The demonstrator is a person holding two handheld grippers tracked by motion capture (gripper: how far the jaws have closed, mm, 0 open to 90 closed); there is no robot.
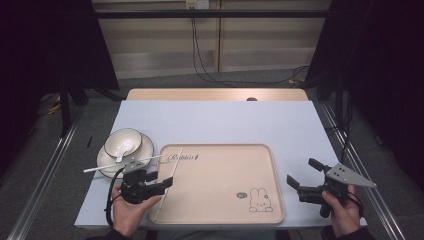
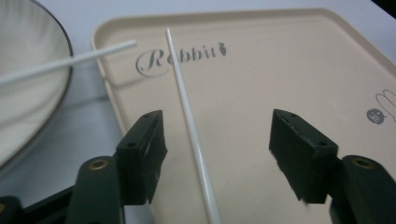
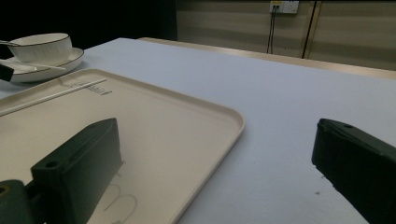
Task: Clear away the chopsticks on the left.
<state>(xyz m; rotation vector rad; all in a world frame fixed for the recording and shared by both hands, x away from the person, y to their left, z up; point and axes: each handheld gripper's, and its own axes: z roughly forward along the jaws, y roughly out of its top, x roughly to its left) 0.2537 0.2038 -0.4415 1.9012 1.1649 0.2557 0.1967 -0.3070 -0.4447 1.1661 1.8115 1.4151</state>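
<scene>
While a white chopstick [image 2: 191,135] lies between them untouched, left gripper [image 2: 219,154] jaws wide.

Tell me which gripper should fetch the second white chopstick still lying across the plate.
Left, probably. The left gripper hangs open at the beige plastic tray's left edge, beside the white black-rimmed plate bearing that thin white chopstick. The right gripper sits past the tray's far side.

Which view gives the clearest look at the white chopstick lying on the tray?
The left gripper view: the chopstick runs close up between open jaws, untouched, on the tray. The high view shows it thin by the tray's left edge; the right gripper view shows a far, faint stretch.
</scene>
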